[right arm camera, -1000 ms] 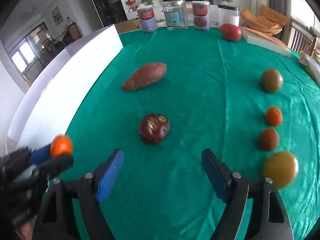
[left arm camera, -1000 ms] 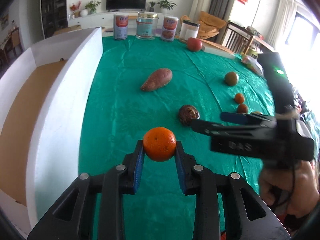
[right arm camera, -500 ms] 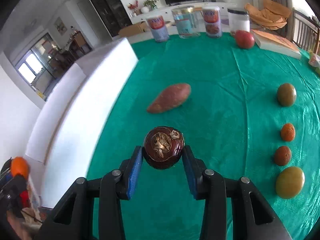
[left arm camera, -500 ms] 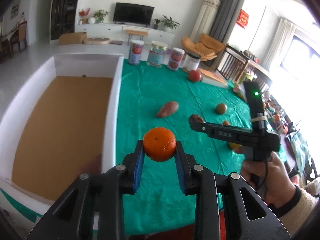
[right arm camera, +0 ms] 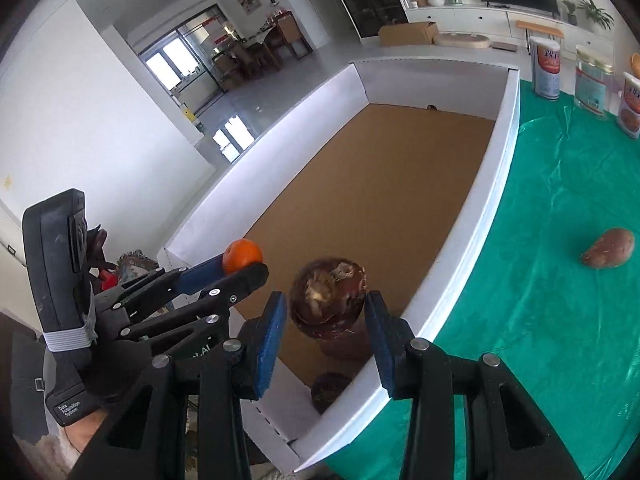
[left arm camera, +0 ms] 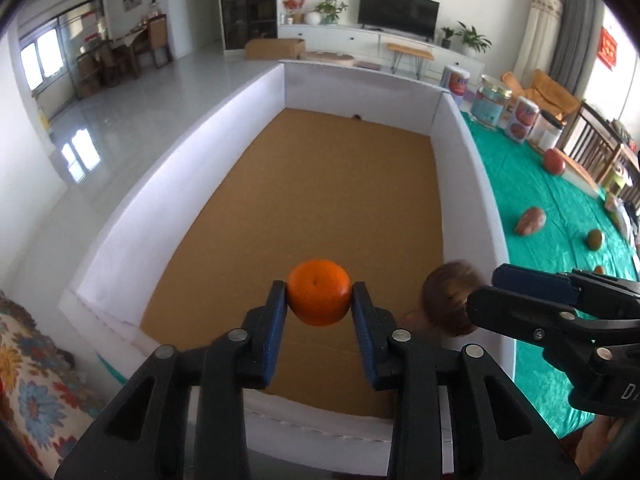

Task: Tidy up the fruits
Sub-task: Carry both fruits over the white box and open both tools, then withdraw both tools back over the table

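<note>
My left gripper [left arm camera: 319,304] hangs over the near end of the white box [left arm camera: 472,168] with the brown floor. Its blue pads still touch an orange [left arm camera: 319,298] on both sides, and the jaws are opening. To its right, my right gripper [right arm camera: 326,316] is over the same end of the box [right arm camera: 496,184], its jaws opening too. A dark brown round fruit [right arm camera: 328,296] sits between its pads, blurred, with a thin gap at the left pad. Its shadows fall on the box floor below. The right wrist view also shows the left gripper [right arm camera: 244,266] with the orange [right arm camera: 242,254].
A sweet potato [right arm camera: 608,248] lies on the green tablecloth [right arm camera: 540,320] right of the box. Farther off are a green fruit [left arm camera: 595,239], a red fruit [left arm camera: 554,161] and several cans [left arm camera: 492,100]. A patterned cloth [left arm camera: 24,360] lies left of the box.
Both grippers swung left from above the green cloth to above the box. The right gripper shut on the brown fruit and lifted it; that fruit now looks loose. The left kept the orange.
</note>
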{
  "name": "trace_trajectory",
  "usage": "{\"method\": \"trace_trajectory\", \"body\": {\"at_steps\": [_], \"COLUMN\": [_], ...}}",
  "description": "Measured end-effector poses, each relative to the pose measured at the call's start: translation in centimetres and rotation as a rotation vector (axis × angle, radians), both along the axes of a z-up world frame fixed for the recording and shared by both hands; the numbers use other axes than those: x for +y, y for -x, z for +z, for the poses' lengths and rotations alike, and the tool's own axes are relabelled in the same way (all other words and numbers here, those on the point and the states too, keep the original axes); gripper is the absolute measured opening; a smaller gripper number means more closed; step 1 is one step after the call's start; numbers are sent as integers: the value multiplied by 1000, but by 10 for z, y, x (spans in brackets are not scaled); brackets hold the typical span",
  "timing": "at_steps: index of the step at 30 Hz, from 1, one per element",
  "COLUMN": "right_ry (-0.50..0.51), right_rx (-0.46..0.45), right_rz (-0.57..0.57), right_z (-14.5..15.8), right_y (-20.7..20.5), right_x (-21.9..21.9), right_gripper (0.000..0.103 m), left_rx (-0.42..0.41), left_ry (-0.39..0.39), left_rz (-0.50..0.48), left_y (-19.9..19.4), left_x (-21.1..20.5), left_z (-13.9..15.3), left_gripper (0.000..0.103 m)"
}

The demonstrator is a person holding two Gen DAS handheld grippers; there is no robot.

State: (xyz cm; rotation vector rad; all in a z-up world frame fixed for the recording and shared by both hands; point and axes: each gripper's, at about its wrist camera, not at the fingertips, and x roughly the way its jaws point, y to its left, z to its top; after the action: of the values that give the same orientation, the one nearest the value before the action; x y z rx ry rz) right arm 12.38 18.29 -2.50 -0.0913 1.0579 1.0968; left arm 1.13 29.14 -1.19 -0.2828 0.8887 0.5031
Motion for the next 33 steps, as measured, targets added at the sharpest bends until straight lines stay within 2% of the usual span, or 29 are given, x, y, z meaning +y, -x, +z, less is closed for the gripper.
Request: {"method": "trace_trajectory", "body": {"at_steps": [1,3,4,9,14,17,20,25,33], "right_ry": [-13,-45,-60,-67,78,181,219,251,285], "right_rx": [-8,-39,-52,-135,-236,-252,-250,-262,-243], "right_rz": [-10,-51,-76,-263,-514,-688,-848,-954,-966], "right_z": [2,7,10,5,-28,-52,-65,-73,-87], "right_y": [-1,-4,-6,-16,-2,3,2,-9,-24], "right_x": [-5,-23,-37,-140,-263,-329,-384,-425,-429], "right_gripper": [63,72,73,82,82,83,83,83,83], "left_rx": [-4,-36,-54,-134,-174,-140,-104,-42,53], "left_ry": [-3,-15,-22,-5,21,49,56,-6,-44], "left_rz": [6,12,6,-102,-341,-482,-566,-563,-484], "left_y": [1,4,4,-5,-20,-38,-60,-102,-137], "left_x": [0,-5,-9,-53,-138,-194,-236,-262,-257], "left_z": [0,5,9,26,35,22,-1,-44,-94], "left_gripper": [59,74,78,82,89,91,91,91,91]}}
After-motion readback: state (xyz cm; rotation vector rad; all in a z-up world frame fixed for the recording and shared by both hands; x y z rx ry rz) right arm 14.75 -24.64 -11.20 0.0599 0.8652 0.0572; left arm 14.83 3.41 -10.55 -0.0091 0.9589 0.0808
